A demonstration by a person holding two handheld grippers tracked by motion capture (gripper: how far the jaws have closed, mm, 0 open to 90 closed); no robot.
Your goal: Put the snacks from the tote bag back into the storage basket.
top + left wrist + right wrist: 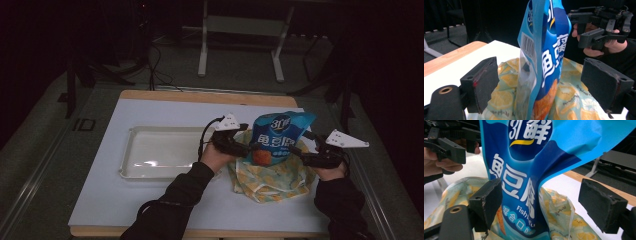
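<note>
Between both open grippers, snack bag (278,137) stands upright, edges untouched.

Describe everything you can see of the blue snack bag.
The blue snack bag is a glossy plastic pouch with white lettering, an orange picture low on its front and a barcode on its side edge. It stands upright, top corner bent over, its base down in the lemon-print cloth bag on the white table. It sits between the open jaws of both the left tongs and the right tongs; neither visibly presses it.
</note>
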